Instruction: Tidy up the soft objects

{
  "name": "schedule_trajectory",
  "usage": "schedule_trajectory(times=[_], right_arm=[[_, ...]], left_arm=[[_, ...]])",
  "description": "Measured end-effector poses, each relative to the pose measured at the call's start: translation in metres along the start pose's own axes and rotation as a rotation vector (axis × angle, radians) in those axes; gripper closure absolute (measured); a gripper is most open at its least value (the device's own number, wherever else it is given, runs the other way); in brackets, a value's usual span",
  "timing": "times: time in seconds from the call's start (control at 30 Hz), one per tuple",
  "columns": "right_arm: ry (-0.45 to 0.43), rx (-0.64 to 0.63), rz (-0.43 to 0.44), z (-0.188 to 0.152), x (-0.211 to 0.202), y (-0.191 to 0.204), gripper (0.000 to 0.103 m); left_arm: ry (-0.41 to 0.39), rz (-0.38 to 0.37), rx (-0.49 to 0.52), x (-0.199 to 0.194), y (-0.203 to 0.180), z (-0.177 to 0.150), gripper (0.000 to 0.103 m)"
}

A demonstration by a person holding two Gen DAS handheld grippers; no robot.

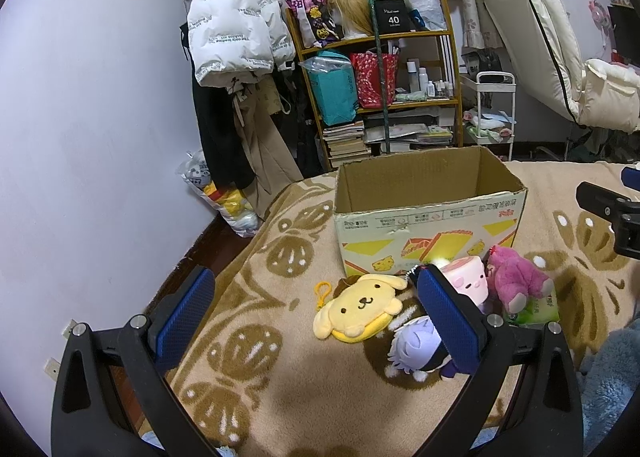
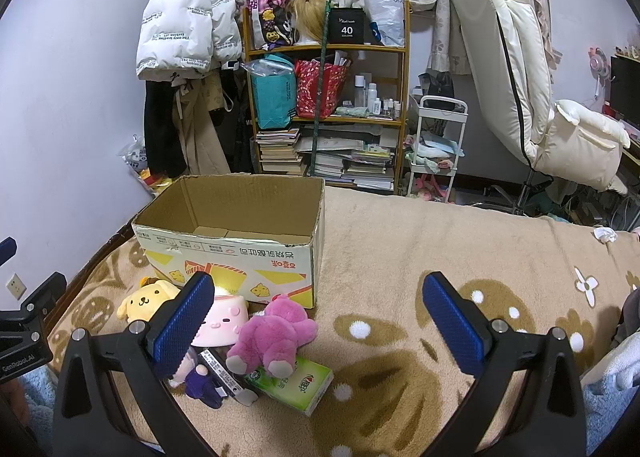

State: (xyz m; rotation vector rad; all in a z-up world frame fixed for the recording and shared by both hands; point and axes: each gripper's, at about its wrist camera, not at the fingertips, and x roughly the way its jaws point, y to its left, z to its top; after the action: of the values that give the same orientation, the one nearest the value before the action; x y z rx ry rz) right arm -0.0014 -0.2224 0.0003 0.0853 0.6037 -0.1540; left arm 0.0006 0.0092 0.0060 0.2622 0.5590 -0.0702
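Both tongs hang wide apart and empty above the patterned blanket [image 2: 400, 241] on the bed, so the step in hand looks like choosing and gripping the first soft toy. The open cardboard box [image 2: 240, 253] stands upright and appears empty; the toys lie in a cluster just in front of its printed face. For the left tongs [image 1: 316, 305], the yellow dog plush [image 1: 358, 307] is the easy pick: it lies flat and clear of the others, between the pads in that view, so come straight down and pinch across its body, not the clip loop. For the right tongs [image 2: 318, 307], the pink bear plush [image 2: 276, 335] lies partly on a green tissue pack [image 2: 302, 387] and just beside the pink cup-shaped plush [image 2: 222, 321]; squeeze its torso only, so the pack is not dragged along. A small purple-clothed doll [image 2: 200, 377] lies beside them, partly hidden. Lift each toy above the box rim before letting go.
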Motion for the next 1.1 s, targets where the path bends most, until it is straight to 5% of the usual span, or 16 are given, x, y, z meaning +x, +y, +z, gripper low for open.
schedule_trajectory(times=[0.6, 1.1], right_arm=[[0.024, -0.001, 0.006, 0.0, 0.021, 0.003, 0.0], [0.208, 0.119, 0.015, 0.0, 0.081, -0.023, 0.0]], left_arm=[[0.105, -0.028, -0.012, 0.038, 0.002, 0.004, 0.003], [0.21, -0.049, -0.009, 0.096, -0.001, 0.012, 0.003]])
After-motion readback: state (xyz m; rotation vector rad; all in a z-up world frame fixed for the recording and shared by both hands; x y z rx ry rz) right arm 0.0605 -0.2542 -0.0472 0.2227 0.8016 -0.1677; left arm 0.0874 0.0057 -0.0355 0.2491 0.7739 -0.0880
